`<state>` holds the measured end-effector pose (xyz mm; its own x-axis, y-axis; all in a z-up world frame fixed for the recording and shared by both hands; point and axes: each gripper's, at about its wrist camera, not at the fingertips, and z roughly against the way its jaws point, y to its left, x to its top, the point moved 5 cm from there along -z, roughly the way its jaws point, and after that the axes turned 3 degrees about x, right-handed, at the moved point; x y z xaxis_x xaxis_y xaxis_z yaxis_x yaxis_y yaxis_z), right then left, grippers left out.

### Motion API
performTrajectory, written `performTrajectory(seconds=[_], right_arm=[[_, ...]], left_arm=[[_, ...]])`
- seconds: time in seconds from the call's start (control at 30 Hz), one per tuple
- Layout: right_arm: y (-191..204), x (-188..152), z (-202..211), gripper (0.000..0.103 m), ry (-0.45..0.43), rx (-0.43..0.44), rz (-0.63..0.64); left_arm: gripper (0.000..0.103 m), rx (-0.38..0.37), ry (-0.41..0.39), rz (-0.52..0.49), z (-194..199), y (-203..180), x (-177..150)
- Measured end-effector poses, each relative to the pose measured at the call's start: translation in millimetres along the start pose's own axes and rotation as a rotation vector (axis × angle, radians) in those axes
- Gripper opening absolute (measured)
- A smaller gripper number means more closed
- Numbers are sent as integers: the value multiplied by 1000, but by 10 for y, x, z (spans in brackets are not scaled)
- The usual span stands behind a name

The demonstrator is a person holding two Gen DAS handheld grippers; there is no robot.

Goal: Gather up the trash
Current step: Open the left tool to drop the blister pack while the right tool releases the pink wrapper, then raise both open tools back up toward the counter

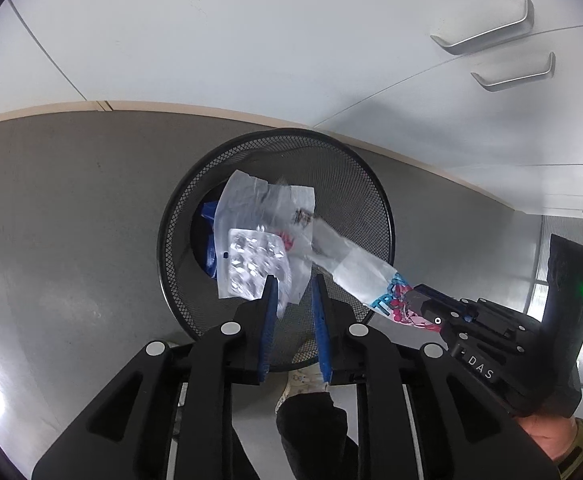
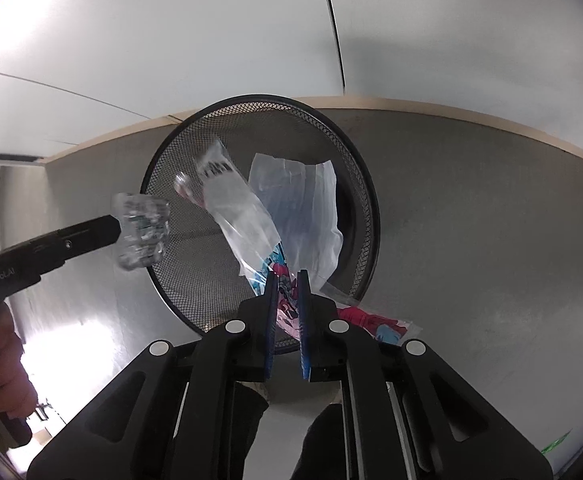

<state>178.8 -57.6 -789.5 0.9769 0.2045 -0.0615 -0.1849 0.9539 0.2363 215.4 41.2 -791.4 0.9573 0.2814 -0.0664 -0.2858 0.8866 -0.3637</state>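
**Two grippers over one wire bin**

Two hand-held grippers hang above a single black mesh wastebasket point(image 1: 179, 216) on the grey floor point(image 1: 71, 220), by white cupboards with two metal handles point(image 1: 487, 32). The left gripper point(image 1: 293, 284) has its jaws slightly parted, a silver blister pack point(image 1: 253, 266) touching the tip of one finger; whether it is pinched cannot be told. The right gripper point(image 2: 287, 280) has its narrowly spread jaws around one printed plastic wrapper point(image 2: 243, 216), which slants over the basket's mouth. One clear plastic bag point(image 2: 311, 208) and blue scraps point(image 1: 210, 240) lie in the basket.
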Motion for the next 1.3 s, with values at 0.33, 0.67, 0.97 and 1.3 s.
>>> performTrajectory(seconds=[0.33, 0.67, 0.97, 1.3], right_arm=[[151, 80, 481, 24, -54, 11, 40], [438, 64, 1543, 34, -148, -16, 133], [740, 19, 2620, 39, -243, -16, 176], [1191, -225, 4098, 52, -390, -65, 263]], left_arm=[[20, 37, -42, -50, 468, -173, 10], [26, 33, -107, -75, 1478, -539, -159], [36, 127, -207, -128, 2598, -924, -287], [45, 165, -341, -196, 4130, -1451, -426]])
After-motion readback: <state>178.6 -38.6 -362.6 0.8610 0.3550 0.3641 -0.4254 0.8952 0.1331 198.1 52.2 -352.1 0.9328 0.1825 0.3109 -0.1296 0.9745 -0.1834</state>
